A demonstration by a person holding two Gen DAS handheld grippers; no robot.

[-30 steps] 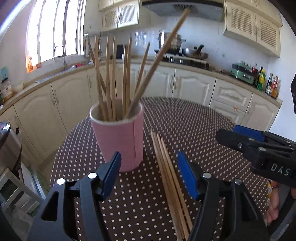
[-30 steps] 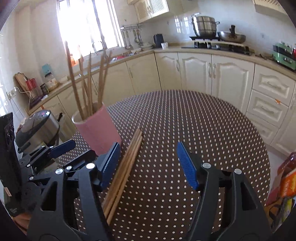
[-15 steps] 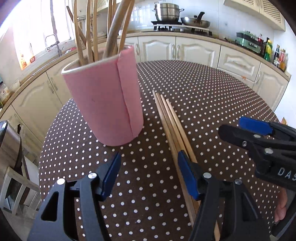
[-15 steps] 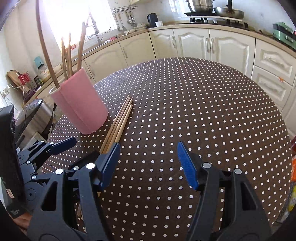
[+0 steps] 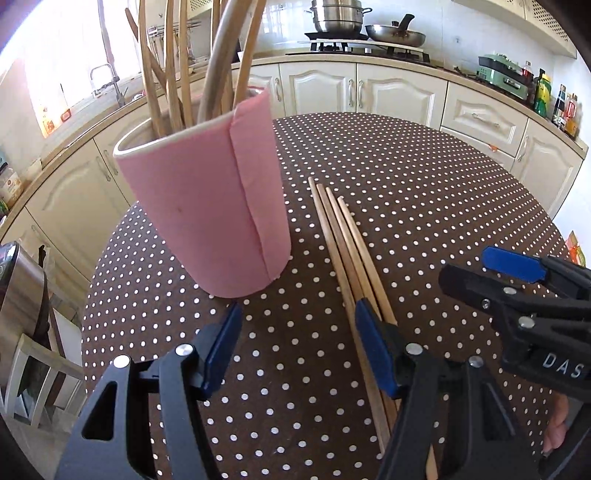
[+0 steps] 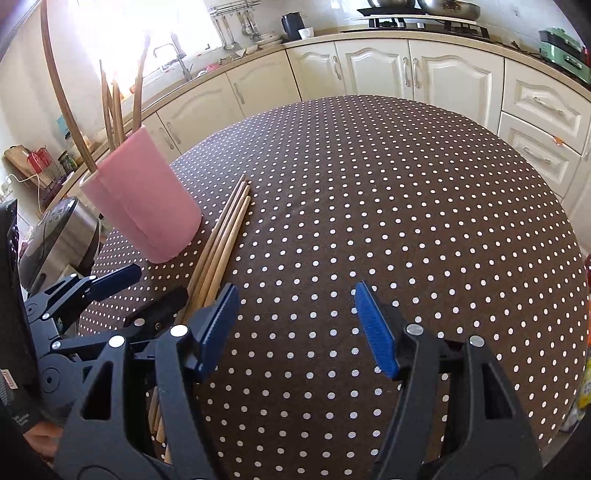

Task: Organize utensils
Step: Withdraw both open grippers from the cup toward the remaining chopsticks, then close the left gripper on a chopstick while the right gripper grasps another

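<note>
A pink cup (image 5: 207, 221) stands on the dotted tablecloth with several wooden chopsticks (image 5: 166, 81) upright in it. Several more chopsticks (image 5: 343, 240) lie side by side on the cloth just right of the cup. My left gripper (image 5: 295, 325) hovers open in front of the cup's base; its right finger overlaps the lying bundle, with nothing pinched. In the right wrist view the pink cup (image 6: 147, 214) and the lying chopsticks (image 6: 225, 236) sit at the left. My right gripper (image 6: 295, 306) is open over bare cloth to their right. Each gripper shows in the other's view: the right gripper (image 5: 465, 264), the left gripper (image 6: 147, 291).
The round table (image 6: 406, 184) drops off at its far and right edges. Cream cabinets (image 5: 399, 96) line the room, with pots on a stove (image 5: 362, 33). A steel cooker (image 6: 62, 229) and a white chair (image 5: 33, 376) stand low at the left.
Both grippers have sunk toward the table and tilted further down. The cup and the lying chopsticks now look larger and closer. Both sets of jaws have stayed open.
</note>
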